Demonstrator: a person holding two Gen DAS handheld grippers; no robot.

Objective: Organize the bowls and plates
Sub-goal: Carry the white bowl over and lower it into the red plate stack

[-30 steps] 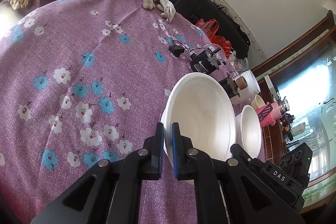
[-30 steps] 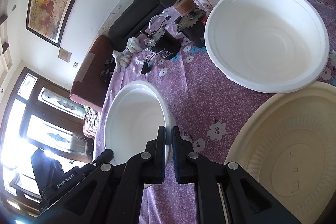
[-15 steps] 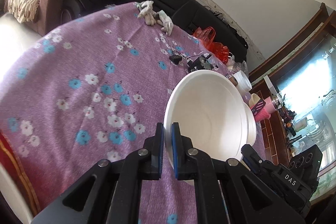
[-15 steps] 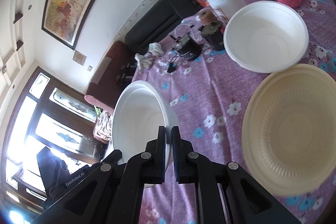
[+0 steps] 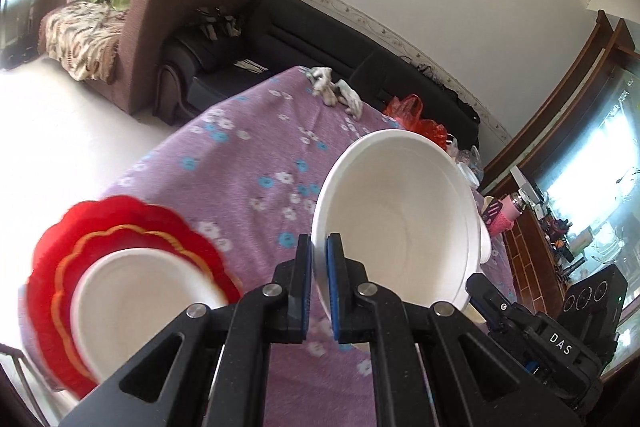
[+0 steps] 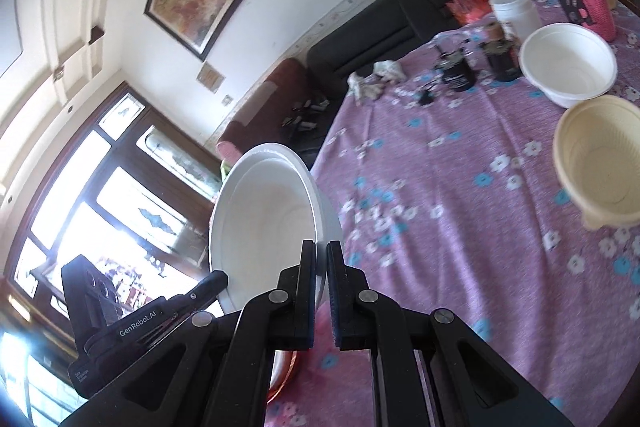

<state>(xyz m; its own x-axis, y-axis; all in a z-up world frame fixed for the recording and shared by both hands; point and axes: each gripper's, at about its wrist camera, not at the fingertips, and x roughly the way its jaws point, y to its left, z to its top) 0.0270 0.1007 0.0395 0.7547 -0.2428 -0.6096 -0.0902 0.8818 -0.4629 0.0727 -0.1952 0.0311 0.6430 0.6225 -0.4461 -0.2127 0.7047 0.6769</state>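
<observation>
Left wrist: white bowl (image 5: pixel 400 227) empty; red mat (image 5: pixel 132 227) seemingly bears second bowl (image 5: pixel 136 295).

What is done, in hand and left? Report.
Done: one white bowl sits on the red plate. In hand: both grippers pinch a second white bowl's rim, off the table. Left: a third white bowl and the cream bowl.

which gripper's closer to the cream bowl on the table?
Right. The right gripper holds the near rim of the lifted white bowl on the side facing the cream bowl. The left gripper clamps the opposite rim, farther away.
</observation>
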